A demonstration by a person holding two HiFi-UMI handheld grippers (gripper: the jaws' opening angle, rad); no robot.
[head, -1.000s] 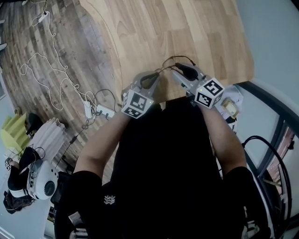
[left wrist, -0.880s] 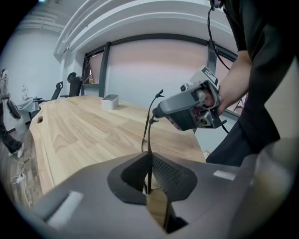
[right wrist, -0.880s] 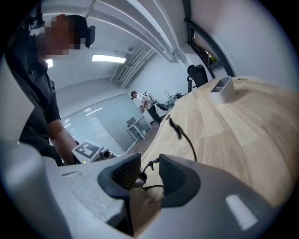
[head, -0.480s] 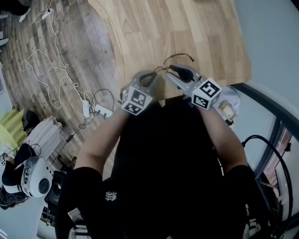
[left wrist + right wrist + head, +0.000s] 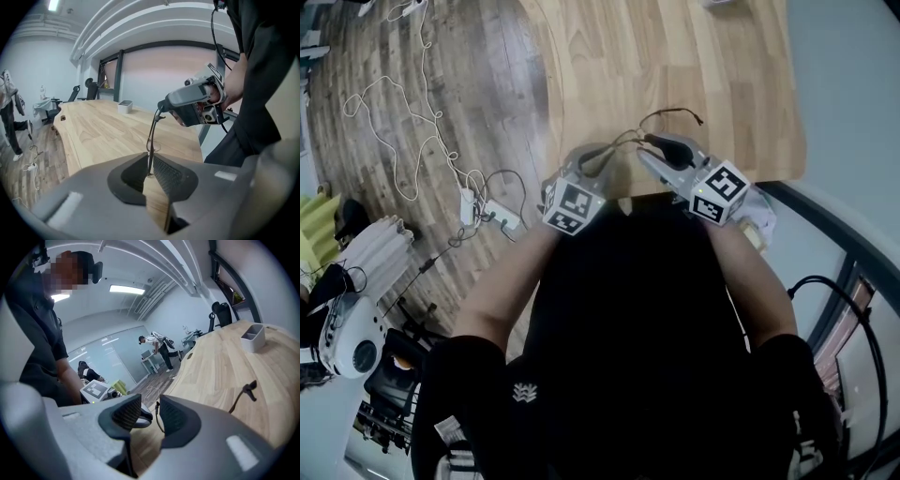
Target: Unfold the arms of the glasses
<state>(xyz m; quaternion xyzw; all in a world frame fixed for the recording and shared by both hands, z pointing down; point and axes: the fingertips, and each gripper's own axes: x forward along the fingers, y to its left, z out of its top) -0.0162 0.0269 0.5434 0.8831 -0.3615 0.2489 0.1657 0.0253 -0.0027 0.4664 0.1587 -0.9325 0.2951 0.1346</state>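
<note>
The glasses (image 5: 672, 112) are a thin dark wire frame, held in the air over the near edge of the wooden table (image 5: 675, 56). My left gripper (image 5: 598, 157) is shut on one wire of the frame (image 5: 150, 157), its pads pinching it. My right gripper (image 5: 661, 143) is close beside it on the right. A short curved wire (image 5: 157, 416) stands between the right gripper's jaws against one pad, with a gap to the other pad. One arm of the glasses (image 5: 243, 394) sticks out free to the right, over the table.
A small white box (image 5: 124, 106) stands far off on the table. Cables (image 5: 412, 112) and a power strip (image 5: 502, 220) lie on the wooden floor at the left. A person (image 5: 161, 348) stands in the background. My own dark torso fills the lower part of the head view.
Both grippers stay close together at the table's near edge. The free arm of the glasses has swung a little further out to the right.
</note>
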